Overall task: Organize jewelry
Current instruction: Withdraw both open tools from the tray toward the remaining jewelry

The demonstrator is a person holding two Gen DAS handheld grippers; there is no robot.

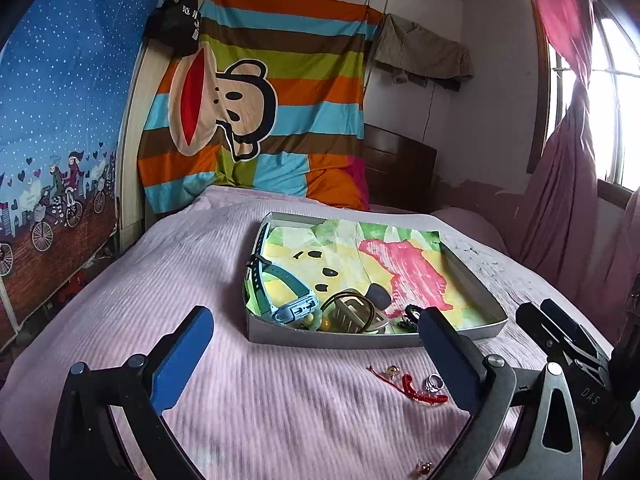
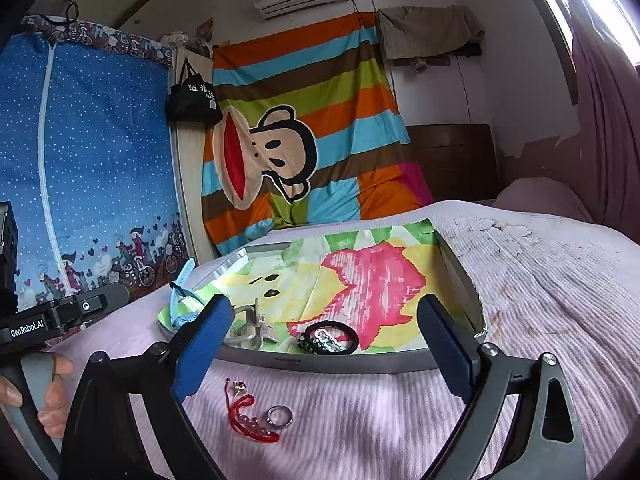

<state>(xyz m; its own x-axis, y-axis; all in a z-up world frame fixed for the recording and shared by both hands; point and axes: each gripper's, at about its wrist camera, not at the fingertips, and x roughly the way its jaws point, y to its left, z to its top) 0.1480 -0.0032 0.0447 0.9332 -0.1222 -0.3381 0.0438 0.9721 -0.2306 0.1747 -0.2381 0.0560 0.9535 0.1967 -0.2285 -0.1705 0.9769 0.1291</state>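
On the pink bedspread (image 1: 168, 264), nearest the cameras: both claws hover above the cloth, side by side.
Left gripper (image 1: 316, 356): jaws spread wide, nothing between the blue pads (image 1: 180, 360).
Right gripper (image 2: 326, 350): jaws also wide apart and empty; it shows at the right edge of the left wrist view.
Hand (image 2: 48, 392): fingers wrapped round the left gripper's grey handle, seen at the left edge of the right wrist view.
Loose jewelry: a red cord bracelet (image 2: 250, 416) lies on the bedspread just in front of the tray, with a silver ring (image 2: 280, 415) just beside it; a small gold piece (image 1: 391, 369) sits at the cord's far end.
Tray (image 1: 332, 340): shallow grey box lined with a painted paper sheet (image 1: 400, 264) in pink, yellow and green.
Tray contents, near edge: a light-blue watch (image 1: 280, 292) at the left, a brown ringed item (image 1: 352, 308) beside it, a black beaded bracelet (image 2: 330, 336) with a silver chain (image 2: 328, 338) inside its loop.
Far end: a striped cartoon-monkey sheet (image 1: 256, 92) hangs behind the bed.
Left wall: a blue dotted fabric wardrobe (image 2: 92, 168).
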